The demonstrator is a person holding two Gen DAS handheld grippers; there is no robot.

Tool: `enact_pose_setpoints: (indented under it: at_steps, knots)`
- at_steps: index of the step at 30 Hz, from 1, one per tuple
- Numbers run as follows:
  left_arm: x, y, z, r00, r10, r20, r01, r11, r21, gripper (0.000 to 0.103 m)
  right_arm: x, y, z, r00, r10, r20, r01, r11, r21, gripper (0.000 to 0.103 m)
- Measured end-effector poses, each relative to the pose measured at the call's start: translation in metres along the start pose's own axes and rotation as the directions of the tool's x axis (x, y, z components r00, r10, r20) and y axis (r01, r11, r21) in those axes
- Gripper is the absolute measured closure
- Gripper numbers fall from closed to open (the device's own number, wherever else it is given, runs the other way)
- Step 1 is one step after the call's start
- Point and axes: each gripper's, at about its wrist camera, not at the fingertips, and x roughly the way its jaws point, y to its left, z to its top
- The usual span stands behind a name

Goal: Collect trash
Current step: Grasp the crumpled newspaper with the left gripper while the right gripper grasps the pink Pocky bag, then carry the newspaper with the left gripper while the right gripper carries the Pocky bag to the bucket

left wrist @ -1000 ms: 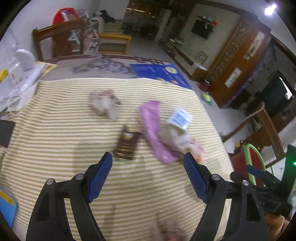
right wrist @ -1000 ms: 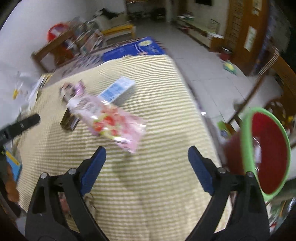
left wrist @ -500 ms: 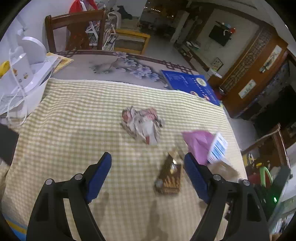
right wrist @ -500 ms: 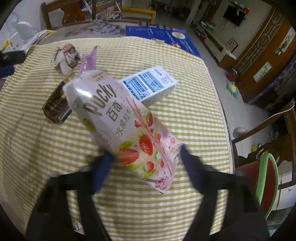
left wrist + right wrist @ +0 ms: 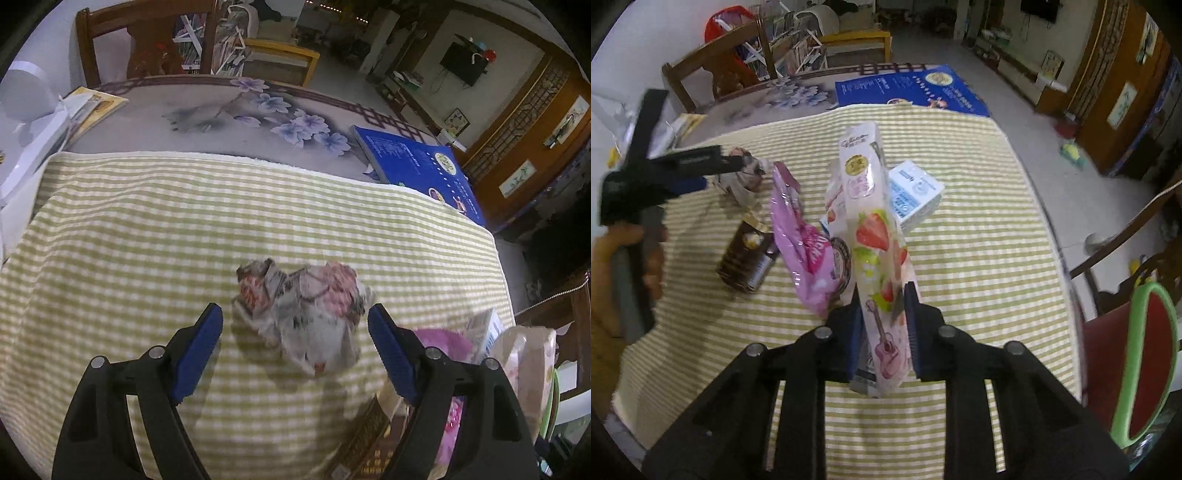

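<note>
The right gripper [image 5: 882, 325] has just clenched on the snack box [image 5: 873, 236]. The left gripper [image 5: 295, 332], jaws apart, now straddles the paper ball [image 5: 303, 306]; it goes next.

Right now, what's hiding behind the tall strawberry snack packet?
Behind the strawberry snack packet you can see part of a white and blue carton lying on the checked cloth. The packet covers the rest of the carton.

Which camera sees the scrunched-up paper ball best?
The left wrist view: the crumpled paper ball sits big and whole between the open left gripper. The right wrist view shows only a small part behind that gripper.
</note>
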Motion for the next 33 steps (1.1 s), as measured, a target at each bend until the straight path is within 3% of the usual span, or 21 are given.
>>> enact_pose_setpoints:
  at_steps: [3, 6, 10, 14, 17, 19, 21, 23, 25, 28, 33]
  knots:
    - [0.008, 0.001, 0.002, 1.0, 0.008, -0.011, -0.008, 1.0, -0.004, 0.027, 0.001, -0.001, 0.002, 0.998, 0.05, -0.024, -0.049, 0.998, 0.03, 0.081]
    - [0.014, 0.003, 0.003, 0.999, -0.001, -0.034, 0.0, 1.0, -0.012, 0.04, 0.005, 0.0, 0.0, 0.997, 0.064, -0.041, -0.062, 0.998, 0.032, 0.08]
    - [0.011, 0.0, 0.004, 0.999, -0.026, -0.036, 0.026, 1.0, 0.002, 0.052, 0.01, 0.001, -0.002, 0.996, 0.074, -0.049, -0.072, 0.997, 0.036, 0.051]
    - [-0.007, -0.004, 0.0, 0.999, -0.041, -0.009, 0.041, 0.999, 0.02, 0.055, 0.018, -0.003, 0.005, 0.995, 0.087, -0.058, -0.083, 0.994, 0.068, 0.046]
    - [-0.022, -0.008, -0.004, 0.999, -0.041, 0.017, 0.04, 0.998, 0.046, 0.055, 0.018, -0.003, 0.01, 0.994, 0.102, -0.043, -0.097, 0.991, 0.088, 0.037]
    - [-0.036, -0.012, -0.005, 0.998, -0.037, 0.048, 0.034, 0.997, 0.068, 0.055, 0.018, 0.001, 0.016, 0.997, 0.079, -0.027, -0.077, 0.994, 0.072, 0.023]
    - [-0.051, -0.016, -0.005, 0.996, -0.038, 0.079, 0.031, 0.996, 0.082, 0.055, 0.024, 0.006, 0.019, 0.998, 0.059, -0.027, -0.058, 0.997, 0.058, 0.019]
    - [-0.061, -0.019, -0.004, 0.994, -0.046, 0.097, 0.038, 0.995, 0.09, 0.055, 0.03, 0.007, 0.02, 0.997, 0.07, -0.044, -0.067, 0.996, 0.057, 0.02]
    - [-0.074, -0.023, -0.005, 0.991, -0.054, 0.12, 0.041, 0.993, 0.106, 0.055, 0.034, 0.012, 0.02, 0.996, 0.063, -0.068, -0.06, 0.997, 0.037, 0.057]
    - [-0.091, -0.028, -0.007, 0.987, -0.062, 0.147, 0.044, 0.991, 0.125, 0.054, 0.029, 0.015, 0.018, 0.998, 0.043, -0.054, -0.042, 0.999, 0.02, 0.071]
    - [-0.113, -0.029, -0.015, 0.982, -0.075, 0.171, 0.054, 0.991, 0.125, 0.054, 0.006, 0.013, 0.013, 0.998, 0.056, -0.009, -0.055, 0.998, 0.033, 0.072]
